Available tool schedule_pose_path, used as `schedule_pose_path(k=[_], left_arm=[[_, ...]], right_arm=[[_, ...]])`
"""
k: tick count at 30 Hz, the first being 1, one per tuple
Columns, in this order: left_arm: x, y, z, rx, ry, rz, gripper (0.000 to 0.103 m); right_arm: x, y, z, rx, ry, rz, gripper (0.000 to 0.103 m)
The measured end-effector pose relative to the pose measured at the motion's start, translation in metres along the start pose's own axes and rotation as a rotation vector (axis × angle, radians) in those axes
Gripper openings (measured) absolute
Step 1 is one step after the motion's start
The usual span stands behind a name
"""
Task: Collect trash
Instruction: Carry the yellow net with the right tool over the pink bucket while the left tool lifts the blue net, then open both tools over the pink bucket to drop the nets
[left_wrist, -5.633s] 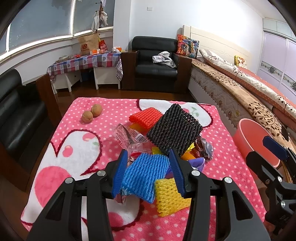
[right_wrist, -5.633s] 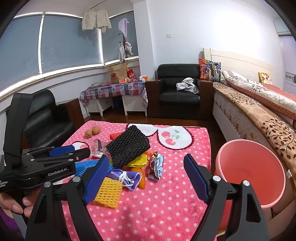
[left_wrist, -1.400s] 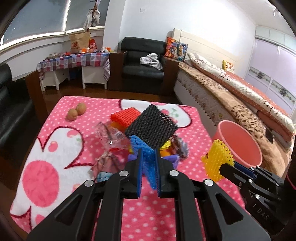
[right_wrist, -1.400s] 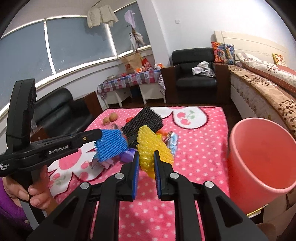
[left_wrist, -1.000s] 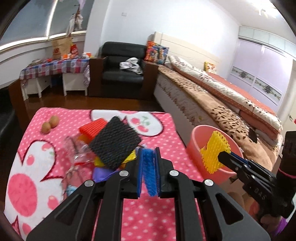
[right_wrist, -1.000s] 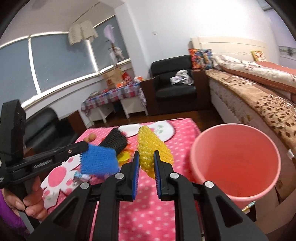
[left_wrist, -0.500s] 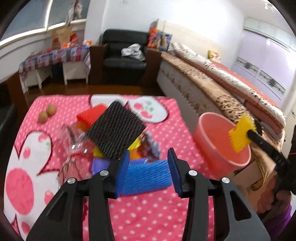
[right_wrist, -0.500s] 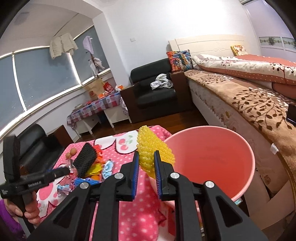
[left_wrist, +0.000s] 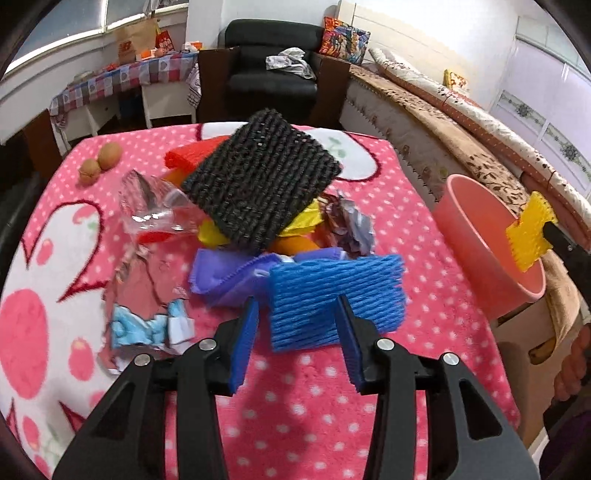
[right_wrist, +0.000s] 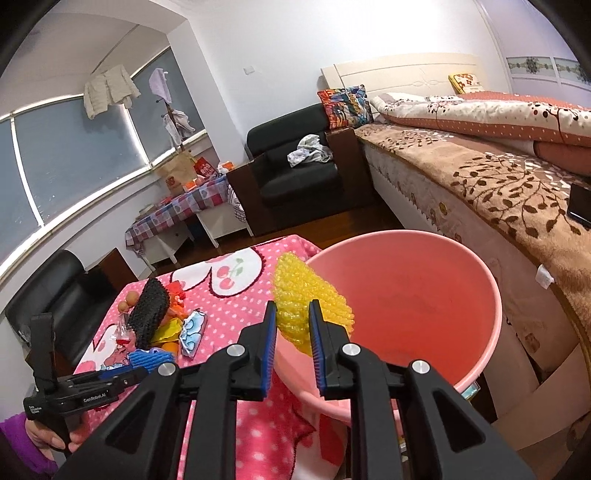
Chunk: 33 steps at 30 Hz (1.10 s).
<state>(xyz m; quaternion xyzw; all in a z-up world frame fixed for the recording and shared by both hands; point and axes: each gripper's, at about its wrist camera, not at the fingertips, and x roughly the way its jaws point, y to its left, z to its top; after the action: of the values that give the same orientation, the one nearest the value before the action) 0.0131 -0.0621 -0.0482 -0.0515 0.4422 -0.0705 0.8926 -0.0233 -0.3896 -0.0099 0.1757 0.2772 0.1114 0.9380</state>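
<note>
Yellow foam net (right_wrist: 308, 295) pinched between right fingers (right_wrist: 270, 339) over pink bucket (right_wrist: 461, 295) rim.

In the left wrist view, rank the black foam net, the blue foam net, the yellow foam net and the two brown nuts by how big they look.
1. black foam net
2. blue foam net, nearer the camera, so possibly flattered
3. yellow foam net, partly hidden
4. two brown nuts, farthest away

Both tools: black plastic frames, blue ribbed pads, silver round screws at pivots. Left gripper (left_wrist: 297, 343): four screws visible. Right gripper (right_wrist: 291, 347): four screws likewise. White lettering on the left tool's side bar. Purple sleeve (right_wrist: 16, 443) at the left hand (right_wrist: 55, 441).
</note>
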Motion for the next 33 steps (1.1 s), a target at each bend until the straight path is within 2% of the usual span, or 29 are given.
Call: schedule_pose_path(k=[2, 4, 7, 15, 22, 26, 33], left_arm=[[0.000, -0.003, -0.001, 0.013, 0.002, -0.003, 0.042], [-0.001, -0.006, -0.002, 0.028, 0.002, -0.007, 0.022], [-0.004, -0.009, -0.002, 0.022, 0.004, -0.028, 0.005], [-0.032, -0.035, 0.009, 0.068, -0.083, -0.110, 0.003], [-0.050, -0.069, 0.038, 0.114, -0.168, -0.188, 0.003], [-0.048, -0.095, 0.053, 0.151, -0.193, -0.229, 0.003], [-0.028, -0.130, 0.067, 0.204, -0.185, -0.266, 0.003]], right_arm=[[0.001, -0.001, -0.001, 0.004, 0.003, 0.000, 0.017], [0.003, -0.001, -0.001, 0.006, 0.006, -0.001, 0.017], [0.005, -0.001, -0.002, 0.009, 0.010, 0.002, 0.017], [0.004, -0.004, -0.004, 0.016, 0.011, -0.001, 0.017], [0.004, -0.011, -0.005, 0.025, 0.012, -0.015, 0.017], [0.003, -0.015, -0.006, 0.033, 0.012, -0.026, 0.017], [0.001, -0.025, -0.006, 0.040, 0.014, -0.047, 0.018]])
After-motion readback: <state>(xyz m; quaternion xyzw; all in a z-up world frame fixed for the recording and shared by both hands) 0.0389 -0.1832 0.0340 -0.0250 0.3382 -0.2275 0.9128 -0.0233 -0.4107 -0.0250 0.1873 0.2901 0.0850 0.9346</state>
